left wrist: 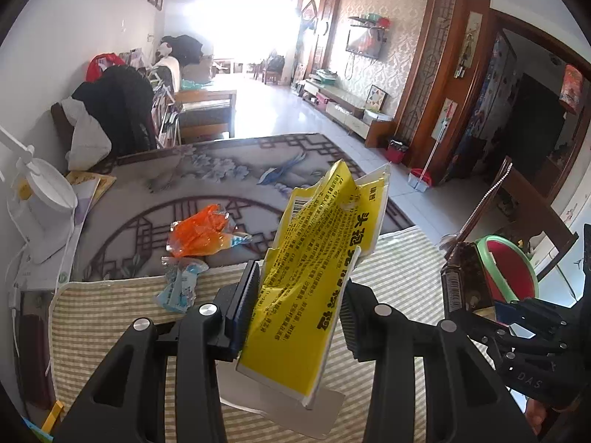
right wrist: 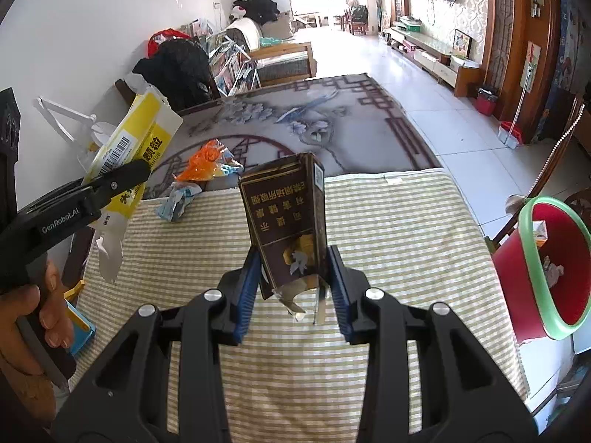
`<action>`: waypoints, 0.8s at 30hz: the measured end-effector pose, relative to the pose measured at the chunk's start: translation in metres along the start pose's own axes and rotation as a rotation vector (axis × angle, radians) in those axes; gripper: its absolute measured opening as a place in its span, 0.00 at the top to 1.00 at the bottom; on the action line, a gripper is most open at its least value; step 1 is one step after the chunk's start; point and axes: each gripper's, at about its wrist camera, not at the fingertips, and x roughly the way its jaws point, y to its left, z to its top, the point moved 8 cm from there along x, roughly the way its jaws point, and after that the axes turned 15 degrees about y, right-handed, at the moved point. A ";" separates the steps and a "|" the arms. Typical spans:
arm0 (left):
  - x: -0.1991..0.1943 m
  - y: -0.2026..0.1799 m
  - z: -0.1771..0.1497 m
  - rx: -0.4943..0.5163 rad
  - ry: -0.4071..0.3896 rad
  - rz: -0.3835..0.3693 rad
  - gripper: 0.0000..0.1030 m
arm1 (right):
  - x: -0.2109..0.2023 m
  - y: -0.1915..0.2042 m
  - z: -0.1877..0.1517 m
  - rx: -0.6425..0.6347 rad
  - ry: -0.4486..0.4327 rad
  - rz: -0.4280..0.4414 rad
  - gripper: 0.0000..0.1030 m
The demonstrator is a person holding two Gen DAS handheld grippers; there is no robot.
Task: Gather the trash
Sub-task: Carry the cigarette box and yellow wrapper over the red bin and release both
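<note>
Status, everything placed relative to the red bin (right wrist: 546, 269) with the green rim, which sits off the right edge of the tabletop (right wrist: 388, 221). Left gripper (left wrist: 295, 306): jaws clamped on the yellow packet (left wrist: 321, 258), held up clear of the striped cloth, well away from the bin on the far side of the other tool. Right gripper (right wrist: 293, 288): jaws clamped on the brown carton (right wrist: 288, 217), a crushed cigarette-type box, also lifted off the cloth and the nearer of the two loads to the bin. Neither item is over the bin opening yet. Bin already holds something: a small orange-and-white box and some pale scrap show inside the rim, so part of the job looks done. Still loose on the tabletop: orange wrapper (left wrist: 199, 234) and blue-white wrapper (left wrist: 181, 288), lying together near the far edge of the cloth, well apart from the bin, untouched. My read: roughly mid-task. Two pieces in hand awaiting drop, two wrappers left to fetch after that. White lamp base at the side farthest from the bin doesn't look like trash. Risk: the packet is floppy and hangs below the jaws, could snag the rim on the way in.
</note>
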 end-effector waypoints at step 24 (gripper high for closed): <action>-0.010 -0.044 0.005 0.053 -0.019 0.003 0.62 | -0.038 -0.046 -0.002 0.078 -0.094 0.003 0.65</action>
